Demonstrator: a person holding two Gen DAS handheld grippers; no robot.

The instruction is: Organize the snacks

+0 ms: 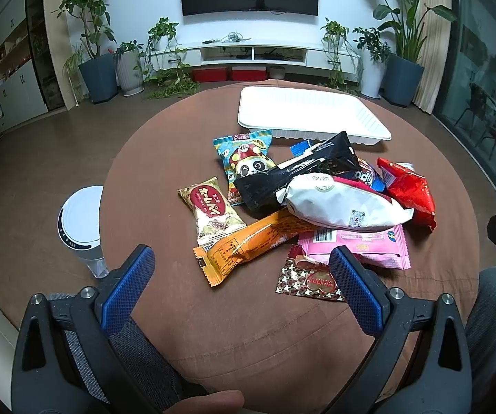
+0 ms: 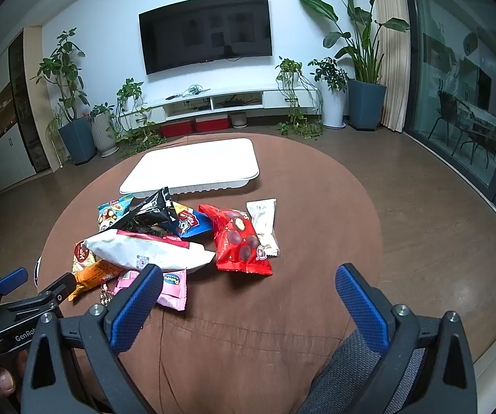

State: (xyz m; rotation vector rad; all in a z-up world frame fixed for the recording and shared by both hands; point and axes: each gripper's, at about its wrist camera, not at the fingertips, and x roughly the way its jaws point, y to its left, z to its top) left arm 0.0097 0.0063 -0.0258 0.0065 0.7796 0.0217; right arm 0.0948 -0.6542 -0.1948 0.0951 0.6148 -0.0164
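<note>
Looking through the left wrist view first: left hand-held gripper [image 1: 242,258] is spread wide, pinching nothing, hovering low over the near edge of the brown bench [image 1: 165,158]. Snack pile [image 1: 303,203] sits mid-bench, packets overlapping: orange packet [image 1: 248,245], pink packet [image 1: 361,245], white packet [image 1: 341,203], black packet [image 1: 282,179], panda packet [image 1: 244,162], red packet [image 1: 410,189]. White tray [image 1: 313,114] lies just beyond the pile, nothing in it.

Right wrist view: right hand-held gripper [image 2: 248,281] also spread, holding nothing, near the bench edge. Same pile [image 2: 175,241] ahead and to its left; a cream packet [image 2: 265,224] lies touching the red packet [image 2: 239,238]. Tray [image 2: 196,169] still bare.

Judgement: task looks barely started. No packet sorted or moved into the tray; the whole pile is left to do.
</note>
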